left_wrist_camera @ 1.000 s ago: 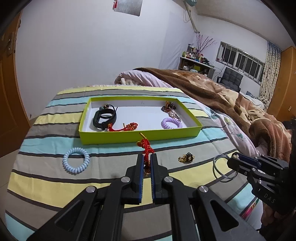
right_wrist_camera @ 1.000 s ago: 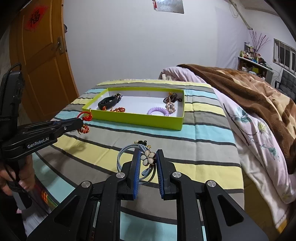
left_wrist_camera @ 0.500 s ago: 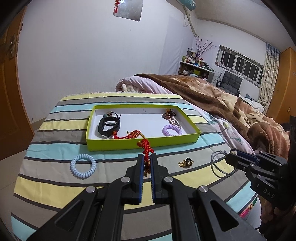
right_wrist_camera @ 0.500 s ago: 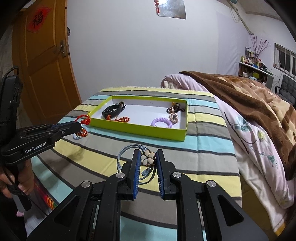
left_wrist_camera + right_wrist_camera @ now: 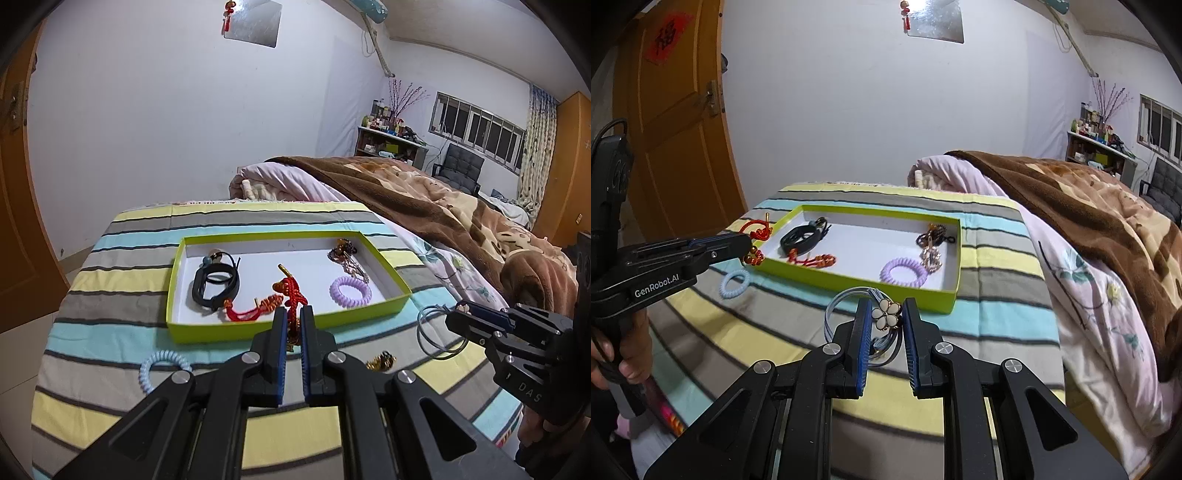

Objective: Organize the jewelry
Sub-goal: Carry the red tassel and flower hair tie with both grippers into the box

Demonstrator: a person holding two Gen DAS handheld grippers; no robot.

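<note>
While a striped bedspread (image 5: pixel 110 302) fills a white-walled bedroom, lime tray (image 5: pixel 280 326) mid-bed, left gripper (image 5: pixel 291 314) pinching a red knotted cord (image 5: pixel 291 291) (tray's near edge), right gripper (image 5: pixel 886 314) clamping a flower hair tie (image 5: pixel 885 314) just short of it.

Striped bedsheet (image 5: pixel 110 373) over bed; brown blanket (image 5: pixel 1089 206) heaped alongside. Orange wooden door (image 5: pixel 676 122), windows (image 5: pixel 476 127), cluttered shelf (image 5: pixel 391 134) behind.

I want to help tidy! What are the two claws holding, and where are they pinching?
The left claw pinches the red knotted cord near its lower end. The right claw pinches the blue hair-tie loops at the white flower charm.
</note>
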